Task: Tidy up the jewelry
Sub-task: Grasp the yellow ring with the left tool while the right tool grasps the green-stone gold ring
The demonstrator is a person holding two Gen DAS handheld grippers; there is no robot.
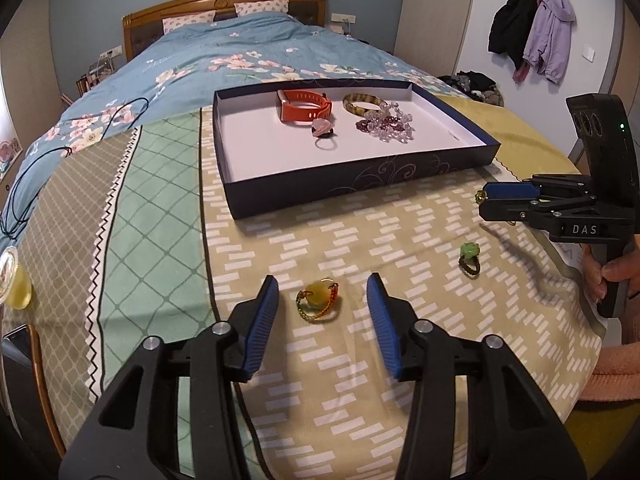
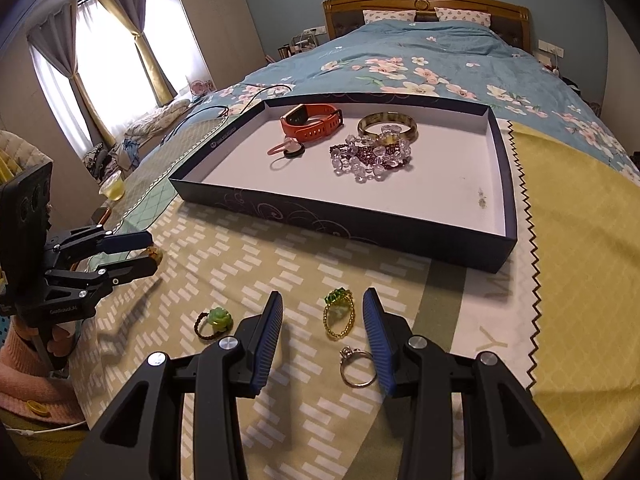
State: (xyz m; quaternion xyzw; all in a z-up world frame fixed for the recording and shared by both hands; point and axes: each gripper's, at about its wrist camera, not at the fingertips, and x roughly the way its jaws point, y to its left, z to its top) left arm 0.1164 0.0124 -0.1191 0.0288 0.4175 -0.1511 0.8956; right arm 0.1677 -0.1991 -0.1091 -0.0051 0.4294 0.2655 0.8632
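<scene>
Jewelry lies partly in the tray (image 1: 360,188) at frame centre: a watch (image 1: 304,110), a bangle (image 1: 364,104) and beads (image 1: 386,122). On the bed cloth (image 1: 340,360) below, the left gripper (image 1: 323,300) is spread wide around an amber ring (image 1: 318,300), not touching it. The right gripper (image 2: 323,320) is likewise released, framing a gold ring (image 2: 338,316), with a silver ring (image 2: 356,366) beside its right finger and a green ring (image 2: 214,322) at lower left.

"DAS" on the right tool (image 1: 486,200) body (white letters), other print illegible
</scene>
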